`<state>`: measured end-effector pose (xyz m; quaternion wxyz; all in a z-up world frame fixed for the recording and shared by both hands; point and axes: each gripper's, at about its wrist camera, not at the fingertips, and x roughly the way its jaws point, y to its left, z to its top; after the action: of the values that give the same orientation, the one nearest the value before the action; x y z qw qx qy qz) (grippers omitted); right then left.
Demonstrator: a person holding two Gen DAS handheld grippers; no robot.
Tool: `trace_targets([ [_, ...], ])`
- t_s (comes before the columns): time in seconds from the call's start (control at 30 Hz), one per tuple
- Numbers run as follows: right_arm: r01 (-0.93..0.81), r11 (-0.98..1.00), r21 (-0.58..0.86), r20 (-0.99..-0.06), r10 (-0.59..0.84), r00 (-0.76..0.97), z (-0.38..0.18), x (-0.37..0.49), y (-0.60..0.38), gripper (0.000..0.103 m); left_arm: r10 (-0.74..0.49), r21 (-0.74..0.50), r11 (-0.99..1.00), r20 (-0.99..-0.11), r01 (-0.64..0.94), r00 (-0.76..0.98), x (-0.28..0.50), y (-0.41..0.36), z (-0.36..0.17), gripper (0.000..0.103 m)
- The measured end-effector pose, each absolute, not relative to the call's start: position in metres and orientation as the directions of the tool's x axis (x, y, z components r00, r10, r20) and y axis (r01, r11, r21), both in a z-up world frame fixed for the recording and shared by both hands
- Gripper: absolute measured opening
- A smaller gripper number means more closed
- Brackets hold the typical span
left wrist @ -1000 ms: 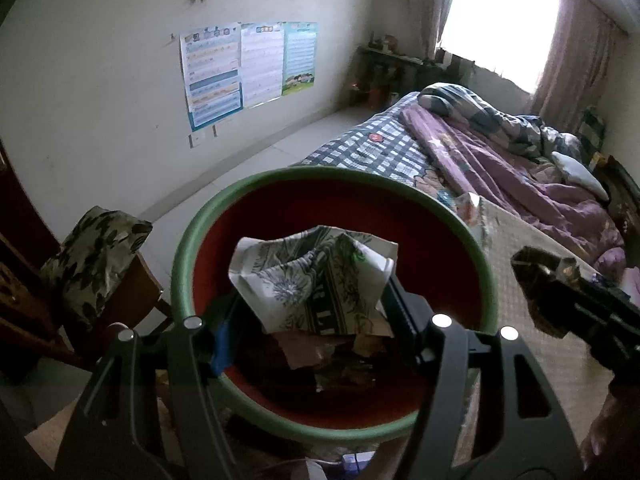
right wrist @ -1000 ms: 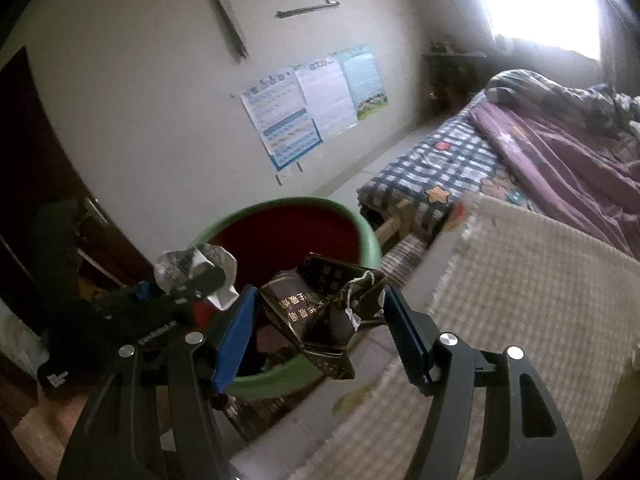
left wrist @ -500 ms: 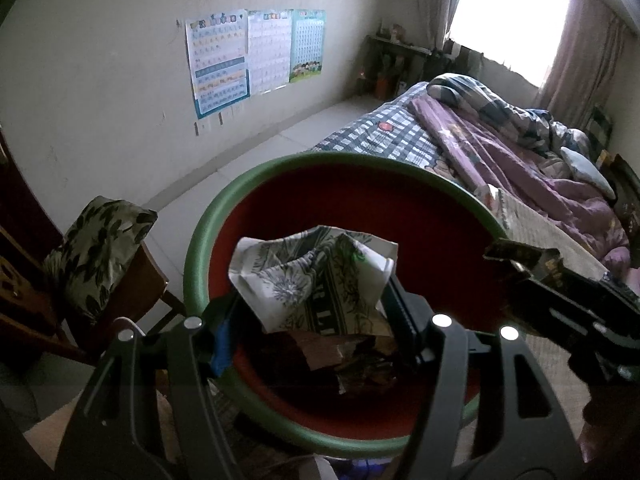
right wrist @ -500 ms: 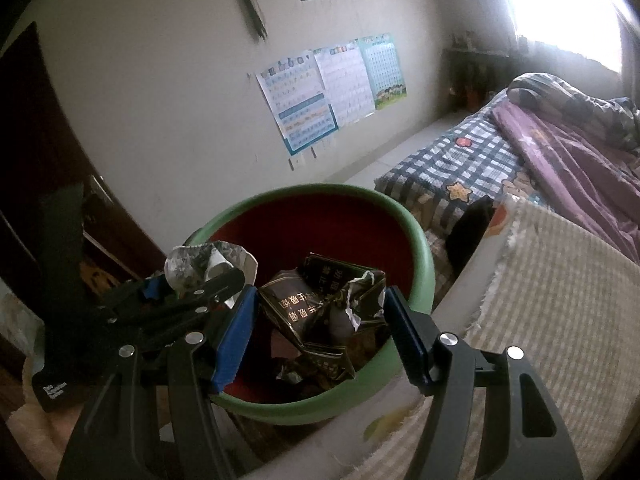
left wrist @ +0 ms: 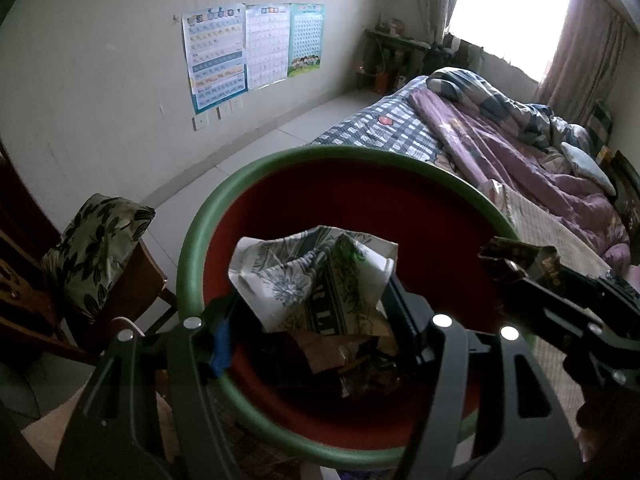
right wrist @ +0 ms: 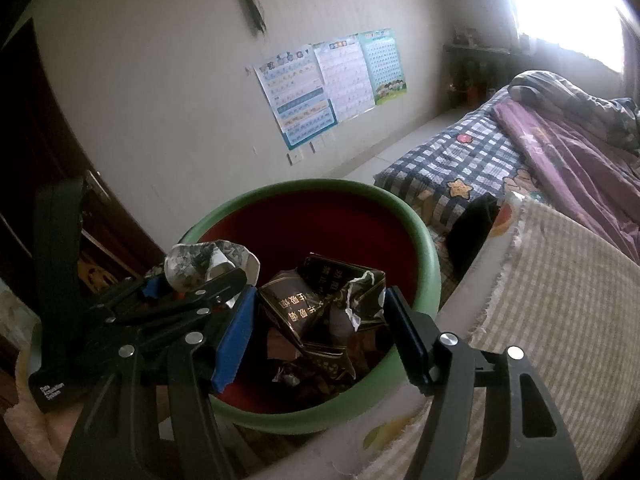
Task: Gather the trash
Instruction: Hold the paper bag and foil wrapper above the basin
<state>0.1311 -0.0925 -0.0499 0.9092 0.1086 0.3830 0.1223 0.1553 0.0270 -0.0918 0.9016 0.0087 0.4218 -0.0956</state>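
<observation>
A round bin with a green rim [left wrist: 192, 240] [right wrist: 432, 264] and a red inside stands below both grippers, with dark scraps at its bottom. My left gripper [left wrist: 310, 312] is shut on a crumpled white wrapper with a grey flower print [left wrist: 316, 280] [right wrist: 208, 262], held over the bin's mouth. My right gripper [right wrist: 320, 320] is shut on a crumpled black packet with gold lettering [right wrist: 320, 304] [left wrist: 520, 258], also above the bin, near its right rim. In the right wrist view the left gripper sits just left of the right one.
A bed with a checked sheet [right wrist: 472, 156] and purple quilt [left wrist: 520, 168] runs along the right. A striped beige mat [right wrist: 560, 300] lies beside the bin. A wooden chair with a leaf-print cushion [left wrist: 92, 248] stands at the left. Posters [left wrist: 248, 48] hang on the wall.
The right gripper with the black packet has moved left from the mat's edge to above the bin. The left gripper has kept its wrapper over the bin.
</observation>
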Motion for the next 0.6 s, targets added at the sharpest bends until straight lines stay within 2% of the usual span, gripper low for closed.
trace_targets([
  [0.6, -0.141, 0.946, 0.292, -0.67, 0.307, 0.676, -0.0507, 0.1313, -0.0924, 0.063, -0.153, -0.052, 0.983, -0.769, 0.177, 0.621, 0.159, 0.0223, -0.0971, 0.061],
])
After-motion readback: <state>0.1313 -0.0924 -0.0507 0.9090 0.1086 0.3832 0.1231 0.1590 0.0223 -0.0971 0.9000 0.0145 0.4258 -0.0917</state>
